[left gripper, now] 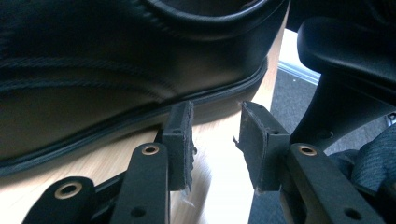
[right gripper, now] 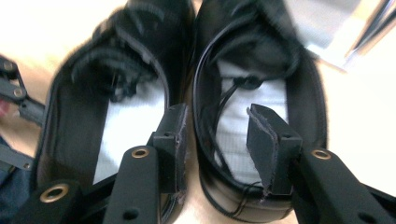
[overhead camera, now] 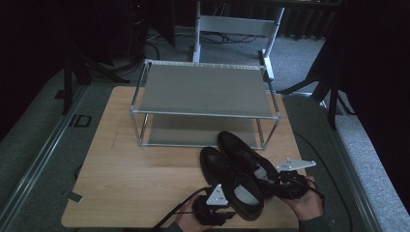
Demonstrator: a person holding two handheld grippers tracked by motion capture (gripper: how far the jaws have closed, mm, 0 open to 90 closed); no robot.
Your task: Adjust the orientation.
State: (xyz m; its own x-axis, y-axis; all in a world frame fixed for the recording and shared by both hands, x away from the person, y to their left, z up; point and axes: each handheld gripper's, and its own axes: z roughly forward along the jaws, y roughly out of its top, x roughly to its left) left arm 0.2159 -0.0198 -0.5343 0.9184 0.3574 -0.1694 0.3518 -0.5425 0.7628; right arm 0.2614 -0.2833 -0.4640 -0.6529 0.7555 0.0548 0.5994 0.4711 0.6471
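Observation:
Two black leather shoes lie side by side on the wooden table (overhead camera: 135, 179), toes toward a rack. My left gripper (overhead camera: 223, 211) is at the heel of the nearer shoe (overhead camera: 232, 186). In the left gripper view its jaws (left gripper: 215, 121) stand open beside that shoe's sole edge (left gripper: 93, 70), with bare table between the pads. My right gripper (overhead camera: 270, 186) is at the heel of the farther shoe (overhead camera: 244, 157). In the right gripper view it (right gripper: 217, 112) is open, one pad between the shoes and the other over the white insole (right gripper: 233, 126); that shoe's inner wall stands between the pads, unpressed.
A two-shelf metal shoe rack (overhead camera: 205, 92) stands at the back of the table, both shelves bare. The table's front edge runs just under the two hands. Cables trail off the front edge. Grey carpet and dark stands surround the table.

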